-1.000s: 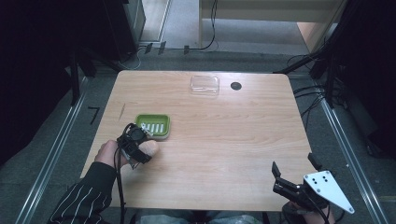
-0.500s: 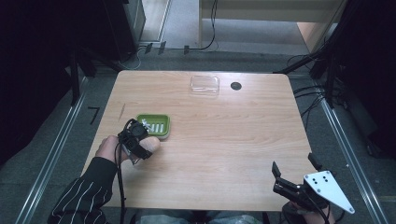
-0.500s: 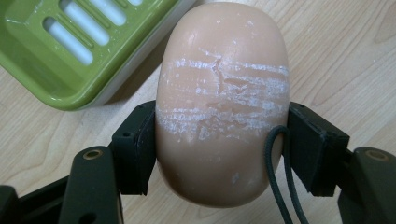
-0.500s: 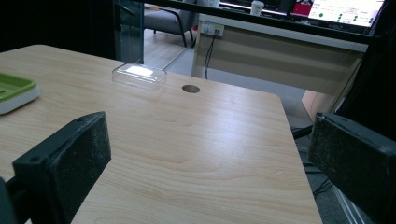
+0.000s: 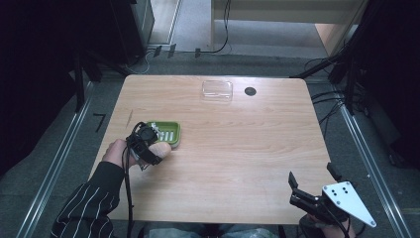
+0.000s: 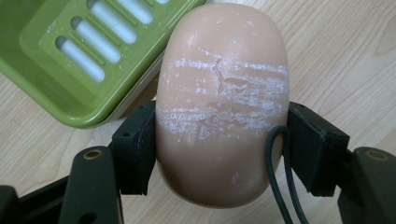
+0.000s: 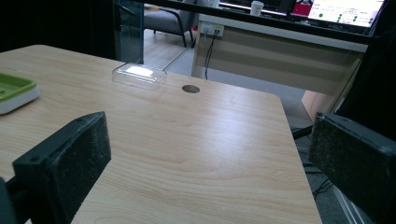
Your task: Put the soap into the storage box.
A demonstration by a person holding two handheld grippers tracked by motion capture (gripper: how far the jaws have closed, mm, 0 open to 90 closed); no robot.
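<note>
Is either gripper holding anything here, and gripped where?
The left gripper is shut on the bar of soap, its jaws pressing the two long sides near the lower end. The right gripper is open, holding nothing.

Bare wood table (image 5: 237, 148) stretches wide between the 2 grippers. The green soap dish (image 5: 166, 131) sits just beside the left gripper (image 5: 148, 148) and its bar of soap (image 6: 219, 102), crowding that side; the clear lid (image 5: 217, 90) lies well apart at the far edge.

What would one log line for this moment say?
left gripper: shut on soap bar | soap dish: empty, beside soap | right gripper: open, idle
</note>
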